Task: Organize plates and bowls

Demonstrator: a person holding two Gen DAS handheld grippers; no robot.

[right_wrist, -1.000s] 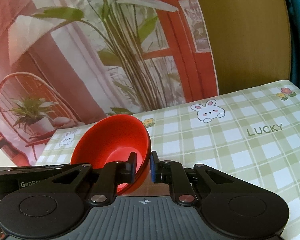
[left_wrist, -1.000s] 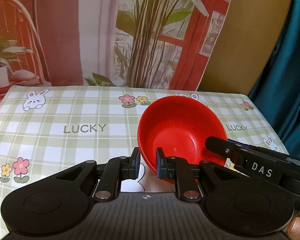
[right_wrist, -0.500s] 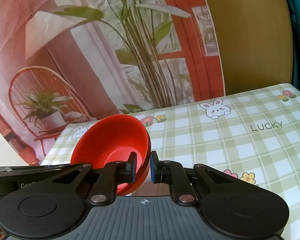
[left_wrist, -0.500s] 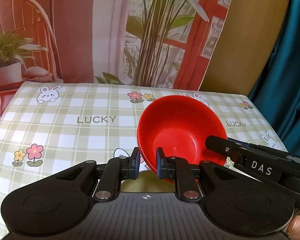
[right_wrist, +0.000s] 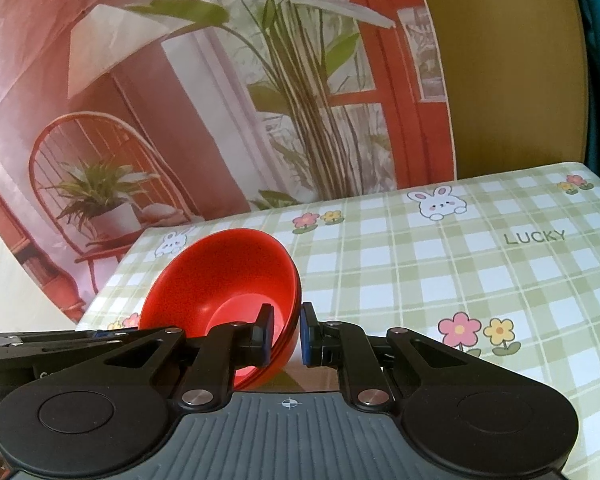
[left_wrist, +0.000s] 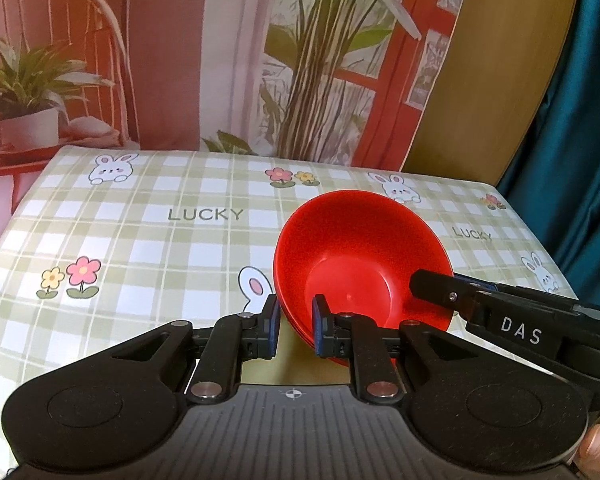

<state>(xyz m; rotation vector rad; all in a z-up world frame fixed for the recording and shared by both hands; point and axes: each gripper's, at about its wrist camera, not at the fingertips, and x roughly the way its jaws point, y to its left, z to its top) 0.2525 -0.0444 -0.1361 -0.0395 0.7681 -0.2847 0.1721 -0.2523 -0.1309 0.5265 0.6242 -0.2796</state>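
A stack of red bowls [left_wrist: 360,264] is held above the checked tablecloth [left_wrist: 140,240], tilted. My left gripper [left_wrist: 296,330] is shut on its left rim, one finger inside and one outside. My right gripper [right_wrist: 286,334] is shut on the opposite rim of the same red bowls [right_wrist: 220,284]. The right gripper's finger also shows in the left wrist view [left_wrist: 440,290] at the bowl's right edge. The layered rims show more than one bowl nested.
The table's far edge meets a printed backdrop with a plant and chair [left_wrist: 300,60]. A teal curtain [left_wrist: 580,140] hangs at the right. The table's left edge [right_wrist: 112,280] lies just beyond the bowls in the right wrist view.
Both grippers, still gripping the bowls, have risen and drawn back; more of the tablecloth shows beneath and around the bowls.
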